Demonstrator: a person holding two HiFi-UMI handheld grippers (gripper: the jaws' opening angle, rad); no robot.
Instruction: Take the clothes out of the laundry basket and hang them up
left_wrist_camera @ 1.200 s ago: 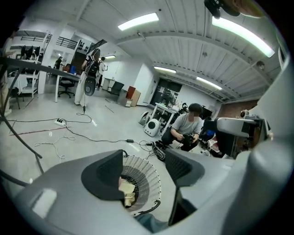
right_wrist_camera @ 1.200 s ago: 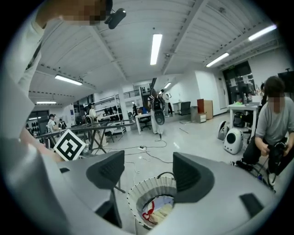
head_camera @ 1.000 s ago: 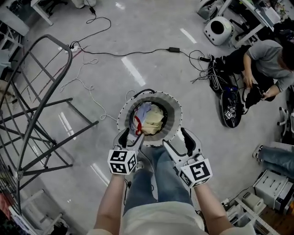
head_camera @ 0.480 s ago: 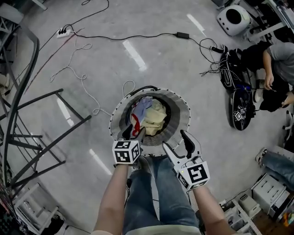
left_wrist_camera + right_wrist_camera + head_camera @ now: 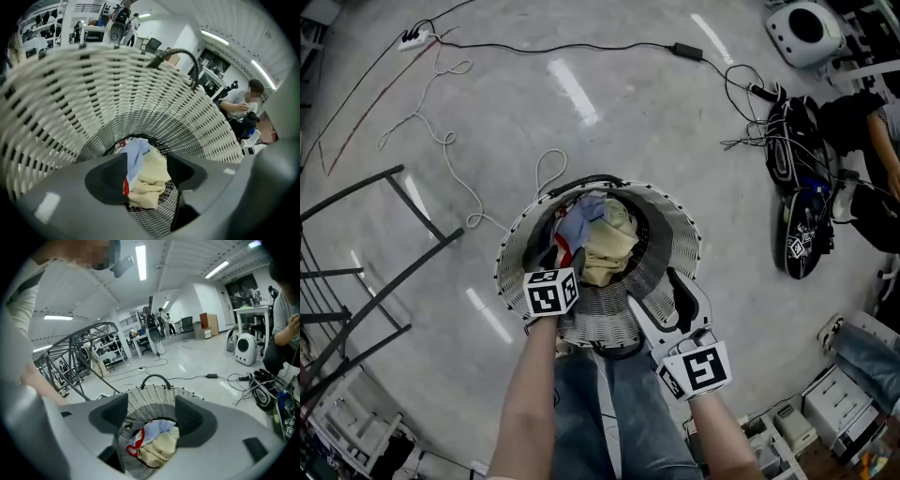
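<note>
In the head view, the white woven laundry basket point(image 5: 680, 246) stands on the grey floor just in front of the person's legs. The clothes lie at its bottom: a light blue garment point(image 5: 578, 223) against a cream garment point(image 5: 607, 246). The left gripper point(image 5: 551, 270) reaches down inside the basket's near left wall, its marker cube above the rim. The right gripper point(image 5: 664, 300) hangs over the near right rim, its jaws spread wide. A dark metal drying rack point(image 5: 366, 281) stands well off to the left, and cables point(image 5: 450, 141) trail across the floor beyond the basket.

In the left gripper view, the left gripper point(image 5: 145, 180) is inside the basket, with the woven wall point(image 5: 84, 93) all around it. Its jaws stand wide apart with nothing gripped. The blue and cream garments show between them, lower down and untouched.

In the right gripper view, the right gripper point(image 5: 150, 420) also stands wide open and holds nothing. It looks down into the basket point(image 5: 150, 397), whose black handle point(image 5: 156, 378) arches at the far rim. The clothes sit inside, a red edge point(image 5: 131, 446) showing beside the blue.
</note>
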